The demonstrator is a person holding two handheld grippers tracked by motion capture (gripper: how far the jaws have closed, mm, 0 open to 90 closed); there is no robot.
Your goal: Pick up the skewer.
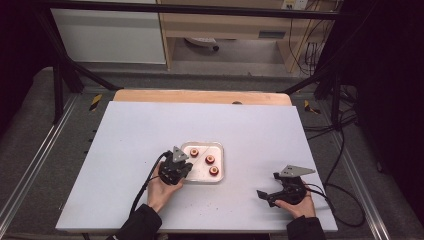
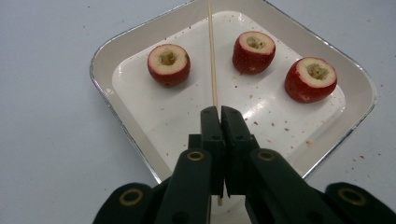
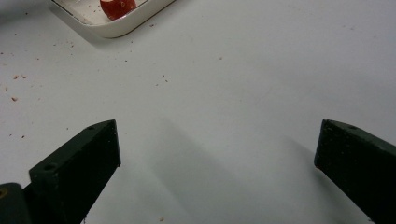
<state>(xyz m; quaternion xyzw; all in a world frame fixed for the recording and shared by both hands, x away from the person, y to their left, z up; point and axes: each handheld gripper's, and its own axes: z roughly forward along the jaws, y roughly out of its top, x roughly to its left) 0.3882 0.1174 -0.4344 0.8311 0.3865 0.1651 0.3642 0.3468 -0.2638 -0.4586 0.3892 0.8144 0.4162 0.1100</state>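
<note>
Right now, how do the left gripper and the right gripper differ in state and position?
The left gripper is shut on a thin wooden skewer; the right gripper stands wide open with nothing between its jaws. The left gripper sits at the edge of the white tray, facing three cored red fruits; the right gripper is over bare table, off to the tray's side. Both are black and hand-held.

The rounded-square white tray [image 2: 140, 42] has a shiny silvery rim and reddish-brown specks scattered over its pale floor. In it stand three cored red fruits [image 2: 168, 64] with cream cut tops and yellowish-brown hollows. A thin pale wooden skewer [image 2: 212, 60] crosses above the tray. The matt black left gripper [image 2: 219, 114] has brass-coloured rivet rings. Around the tray, the pale grey-white table sheet [image 1: 140, 130] carries red crumbs.
</note>
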